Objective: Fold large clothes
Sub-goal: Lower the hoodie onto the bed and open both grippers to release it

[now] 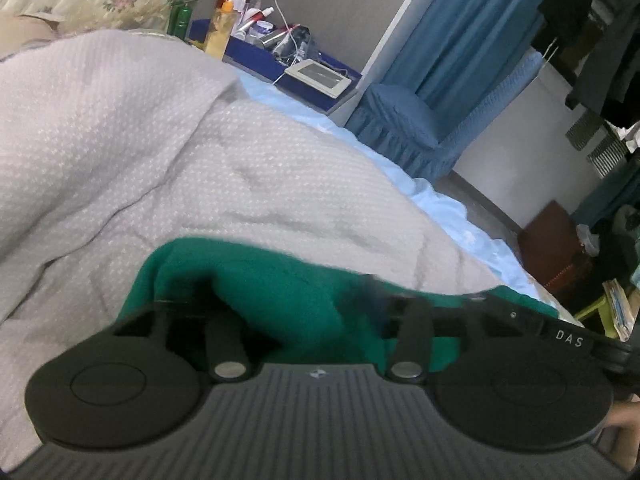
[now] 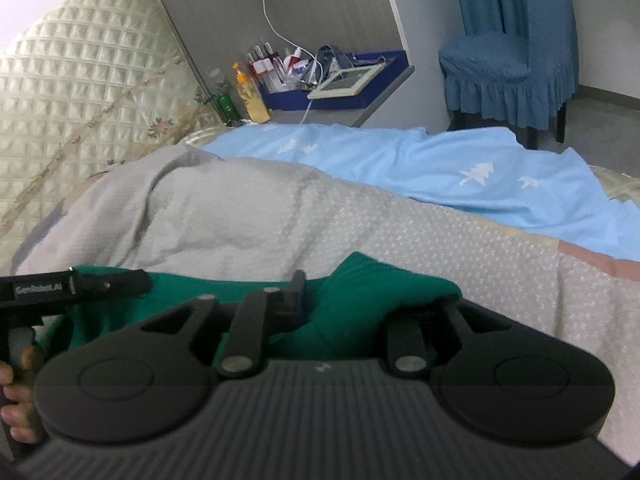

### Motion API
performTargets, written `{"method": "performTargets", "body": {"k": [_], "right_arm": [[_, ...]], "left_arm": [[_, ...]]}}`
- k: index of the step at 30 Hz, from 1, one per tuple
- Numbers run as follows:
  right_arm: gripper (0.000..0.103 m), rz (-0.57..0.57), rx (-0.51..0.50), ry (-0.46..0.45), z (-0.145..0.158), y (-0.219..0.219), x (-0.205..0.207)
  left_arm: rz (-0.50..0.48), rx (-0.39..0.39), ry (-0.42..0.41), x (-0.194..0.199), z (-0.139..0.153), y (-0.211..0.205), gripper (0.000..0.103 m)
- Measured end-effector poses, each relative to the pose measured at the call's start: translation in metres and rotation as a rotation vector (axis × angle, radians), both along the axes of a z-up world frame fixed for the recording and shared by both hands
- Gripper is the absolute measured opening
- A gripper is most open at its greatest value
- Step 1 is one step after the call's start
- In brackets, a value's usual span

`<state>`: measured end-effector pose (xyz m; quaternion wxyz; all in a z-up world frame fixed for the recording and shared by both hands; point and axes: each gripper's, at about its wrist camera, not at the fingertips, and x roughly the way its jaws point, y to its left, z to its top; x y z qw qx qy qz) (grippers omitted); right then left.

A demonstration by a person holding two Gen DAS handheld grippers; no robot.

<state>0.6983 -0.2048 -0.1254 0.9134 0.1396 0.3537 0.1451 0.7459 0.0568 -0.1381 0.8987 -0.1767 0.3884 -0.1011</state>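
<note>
A: Garment (image 1: 280, 296) — green, one item, lying on the grey textured bedspread (image 1: 200, 160) at six o'clock in both wrist views. How far folded?

B: Judged partly done. It sits as a compact bunched heap with at least one layer doubled over, not a flat spread; edges are uneven, so squaring and further folds look outstanding. Much of it is hidden under the tools.

A: Left gripper (image 1: 288, 308)?

B: Jaws spread, green cloth bulging up between them; the fingertips are blurred, and the pads do not appear to press on the fabric.

A: Right gripper (image 2: 360, 300)?

B: Jaws parted, narrower than the left, with a hump of the same cloth lying between. No clear pinch seen; one fingertip is hidden by the fold.

A: Writing?

B: "DAS" in pale letters at four o'clock in the left view, on the other tool's body. "GenRobot.AI" at nine o'clock in the right view — slightly blurred. Bottle labels on the bedside tray (image 2: 340, 96), at twelve o'clock, too small to read.

A: Other cloth?

B: Light blue sheet (image 2: 440, 160) with white tree prints, beyond the bedspread.
</note>
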Motion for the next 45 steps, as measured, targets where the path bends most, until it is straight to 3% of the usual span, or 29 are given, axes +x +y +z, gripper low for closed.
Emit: {"method": "performTargets", "body": {"k": [3, 6, 10, 17, 21, 24, 27, 34, 37, 43, 45], "right_arm": [[0.048, -0.016, -0.044, -0.053, 0.016, 0.004, -0.024], [0.048, -0.015, -0.089, -0.123, 0.035, 0.009, -0.056], [0.048, -0.005, -0.050, -0.172, 0.063, 0.005, -0.105], [0.048, 0.053, -0.069, -0.256, 0.108, 0.012, -0.217], [0.048, 0.069, -0.078, -0.275, 0.122, 0.013, -0.280], [0.055, 0.074, -0.082, -0.279, 0.125, 0.011, -0.322], [0.055, 0.082, -0.080, -0.281, 0.123, 0.011, -0.356], [0.057, 0.094, -0.112, -0.286, 0.095, 0.023, -0.403], [0.067, 0.095, -0.113, -0.263, 0.079, 0.029, -0.409], [0.070, 0.088, -0.134, -0.218, 0.060, 0.039, -0.395], [0.089, 0.069, -0.130, -0.212, 0.055, 0.042, -0.384]], "left_arm": [[0.028, 0.027, -0.049, -0.024, 0.019, -0.001, 0.073], [0.042, 0.045, -0.088, -0.053, 0.039, 0.002, 0.074], [0.043, 0.058, -0.134, -0.110, 0.073, 0.000, 0.074], [0.033, 0.103, -0.224, -0.239, 0.130, -0.017, 0.074], [0.016, 0.125, -0.257, -0.315, 0.148, -0.028, 0.074], [0.006, 0.147, -0.264, -0.367, 0.151, -0.036, 0.074], [0.007, 0.179, -0.281, -0.410, 0.147, -0.040, 0.074], [0.026, 0.179, -0.272, -0.485, 0.111, -0.035, 0.074], [0.023, 0.162, -0.263, -0.495, 0.094, -0.028, 0.074], [0.015, 0.174, -0.276, -0.488, 0.078, -0.008, 0.074], [0.029, 0.151, -0.257, -0.481, 0.071, 0.000, 0.074]]}}
